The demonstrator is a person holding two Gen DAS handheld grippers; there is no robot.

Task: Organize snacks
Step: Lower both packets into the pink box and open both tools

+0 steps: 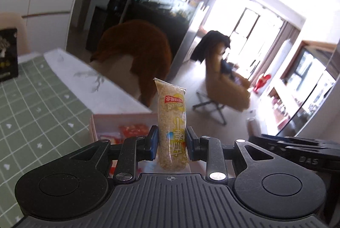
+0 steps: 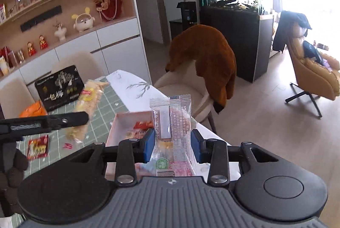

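My left gripper (image 1: 171, 141) is shut on a long clear packet of yellow rice crackers (image 1: 172, 119), held upright above a pale pink box (image 1: 110, 119) with red snack packs inside. The cracker packet also shows in the right wrist view (image 2: 89, 102), sticking out past the left gripper's body. My right gripper (image 2: 172, 145) is shut on a clear wrapped snack with pink print (image 2: 173, 132), held upright over the near end of the same pink box (image 2: 123, 119). A red snack packet (image 2: 37, 147) lies on the green checked tablecloth (image 2: 99, 121).
A black gift box (image 2: 60, 87) and an orange bag (image 2: 31, 111) sit further back on the table. A chair draped with a brown plush throw (image 2: 204, 57) stands past the table's edge. The white marbled table edge (image 1: 102, 83) runs beside the pink box.
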